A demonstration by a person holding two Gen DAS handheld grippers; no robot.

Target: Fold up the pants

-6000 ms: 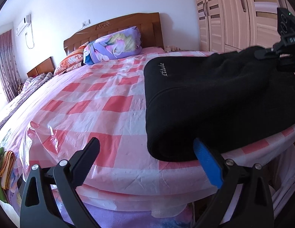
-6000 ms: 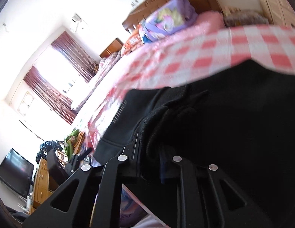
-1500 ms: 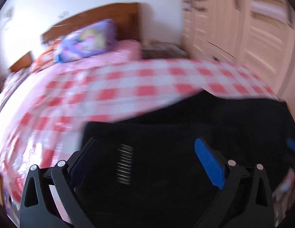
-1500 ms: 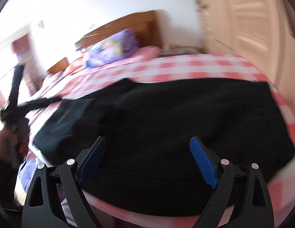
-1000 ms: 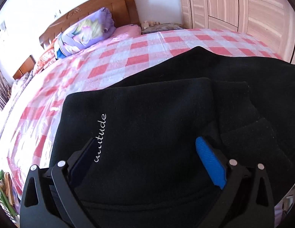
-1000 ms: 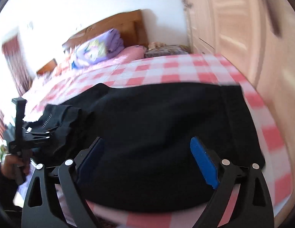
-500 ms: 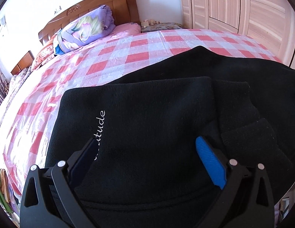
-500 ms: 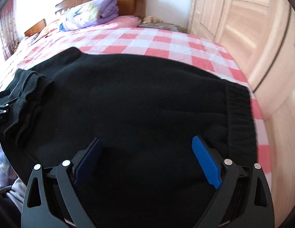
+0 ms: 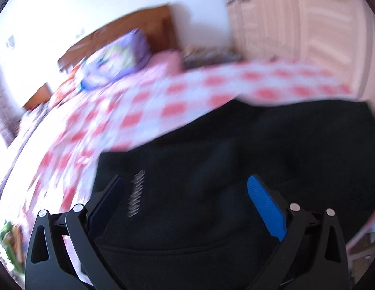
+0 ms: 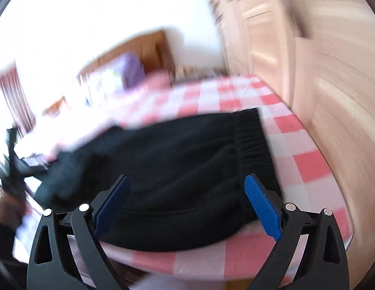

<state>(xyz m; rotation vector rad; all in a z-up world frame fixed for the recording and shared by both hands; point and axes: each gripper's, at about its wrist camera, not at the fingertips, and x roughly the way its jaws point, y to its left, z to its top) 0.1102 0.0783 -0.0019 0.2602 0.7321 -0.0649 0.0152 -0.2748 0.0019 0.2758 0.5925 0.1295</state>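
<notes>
The black pants lie folded on the pink checked bed, near its front edge. White lettering shows on their left part. My left gripper is open and empty, just above the pants' left end. My right gripper is open and empty over the pants near the ribbed waistband at their right end. The left gripper also shows at the far left of the right wrist view. Both views are blurred by motion.
The bed carries a purple pillow by the wooden headboard. A light wooden wardrobe stands close along the bed's right side. Curtains hang at the far left.
Both grippers have drawn back and tilted up from the pants, staying open. The right view now shows the waistband end and the bed's front edge.
</notes>
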